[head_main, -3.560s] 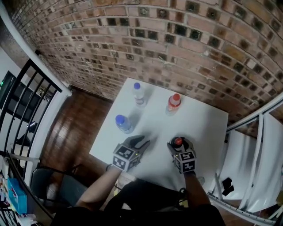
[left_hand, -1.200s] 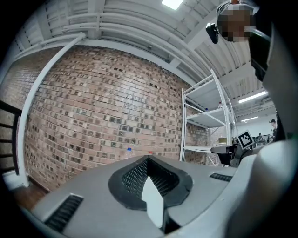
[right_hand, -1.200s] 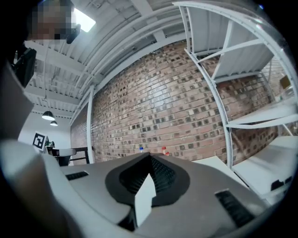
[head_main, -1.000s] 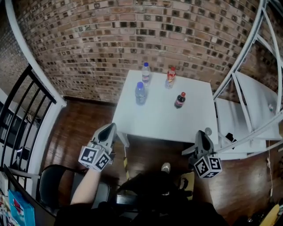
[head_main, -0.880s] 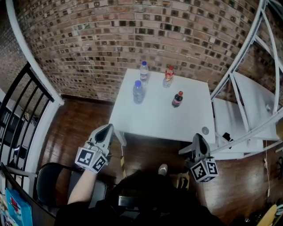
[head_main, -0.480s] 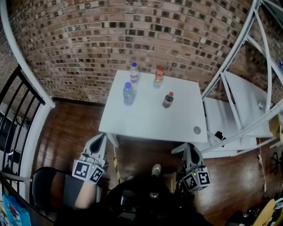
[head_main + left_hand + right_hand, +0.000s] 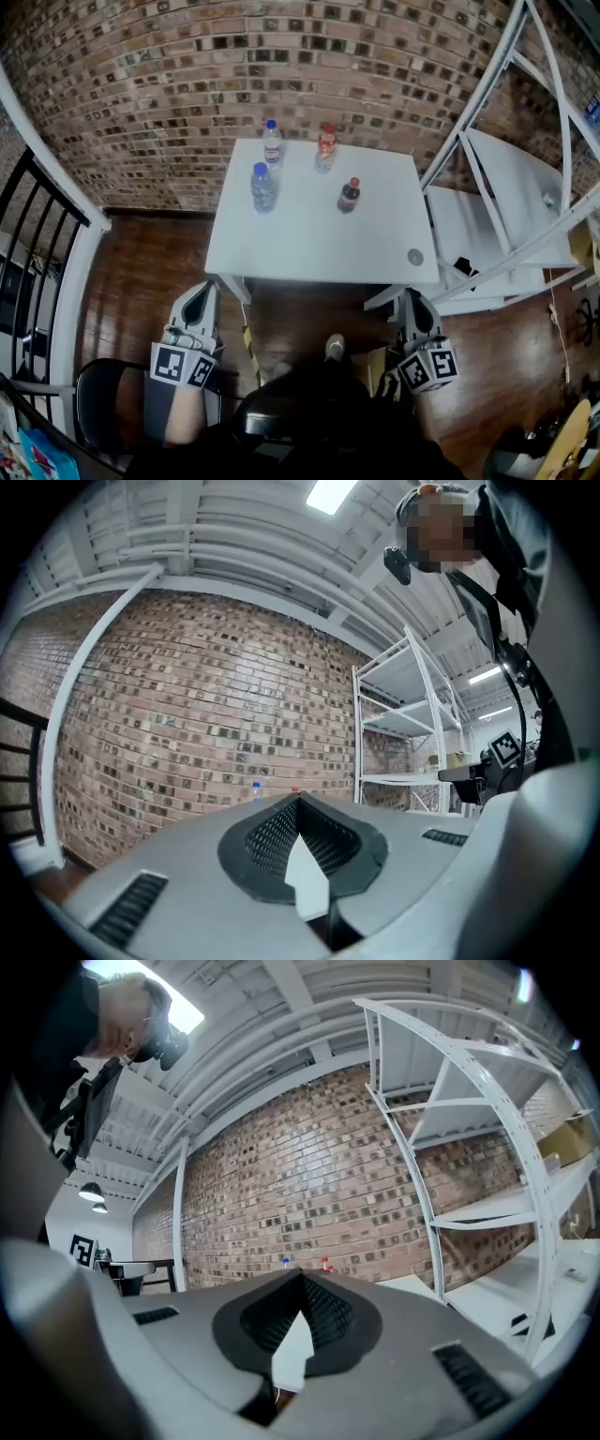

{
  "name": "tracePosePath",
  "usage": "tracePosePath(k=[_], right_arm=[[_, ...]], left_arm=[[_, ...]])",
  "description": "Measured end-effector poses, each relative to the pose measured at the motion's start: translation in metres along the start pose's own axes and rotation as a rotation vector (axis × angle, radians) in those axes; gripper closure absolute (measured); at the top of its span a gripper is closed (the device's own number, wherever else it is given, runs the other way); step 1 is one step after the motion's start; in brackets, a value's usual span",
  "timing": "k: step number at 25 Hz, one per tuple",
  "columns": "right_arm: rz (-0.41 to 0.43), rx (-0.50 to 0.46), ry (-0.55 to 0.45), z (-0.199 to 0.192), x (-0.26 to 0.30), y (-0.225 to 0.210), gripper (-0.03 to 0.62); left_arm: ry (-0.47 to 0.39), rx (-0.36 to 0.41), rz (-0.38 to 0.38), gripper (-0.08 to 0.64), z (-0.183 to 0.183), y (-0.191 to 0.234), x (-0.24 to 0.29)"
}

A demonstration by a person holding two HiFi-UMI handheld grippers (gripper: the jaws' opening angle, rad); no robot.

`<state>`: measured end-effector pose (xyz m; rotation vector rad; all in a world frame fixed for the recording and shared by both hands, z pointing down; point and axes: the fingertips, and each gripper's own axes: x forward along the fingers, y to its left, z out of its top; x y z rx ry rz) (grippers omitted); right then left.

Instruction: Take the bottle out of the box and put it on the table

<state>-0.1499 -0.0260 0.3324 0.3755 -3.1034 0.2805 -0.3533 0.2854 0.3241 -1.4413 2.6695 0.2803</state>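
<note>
Several bottles stand on the white table (image 7: 319, 248): a dark cola bottle (image 7: 348, 196) with a red cap, an orange-red bottle (image 7: 324, 150), and two clear blue-capped bottles (image 7: 272, 143) (image 7: 262, 187). No box shows in any view. My left gripper (image 7: 204, 291) is shut and empty, held low over the wooden floor in front of the table's left corner. My right gripper (image 7: 412, 305) is shut and empty, below the table's right front corner. In the gripper views the jaws are closed tip to tip, with a blue cap (image 7: 257, 785) and a red cap (image 7: 325, 1261) just showing above them.
A brick wall (image 7: 234, 84) runs behind the table. A white spiral stair and shelf frame (image 7: 487, 187) stands at the right. A black railing (image 7: 37, 253) and a dark chair (image 7: 103, 403) are at the left. A small round disc (image 7: 414, 257) lies on the table's right front.
The person has stepped back from the table. Both grippers have drawn back and lower in the view, away from the table's front edge. Both stayed shut.
</note>
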Motion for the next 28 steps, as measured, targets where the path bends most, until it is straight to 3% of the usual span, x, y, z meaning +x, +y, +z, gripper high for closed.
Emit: tracePosePath(k=[10, 17, 28], right_arm=[[0.024, 0.015, 0.015, -0.009, 0.007, -0.001, 0.592], [0.046, -0.034, 0.023, -0.014, 0.012, 0.007, 0.592], [0.026, -0.018, 0.053, -0.024, -0.001, 0.0, 0.592]], left_arm=[[0.033, -0.018, -0.039, 0.557, -0.01, -0.011, 0.003], [0.044, -0.019, -0.032, 0.557, -0.011, -0.005, 0.0], [0.033, -0.036, -0.009, 0.557, -0.01, 0.0, -0.016]])
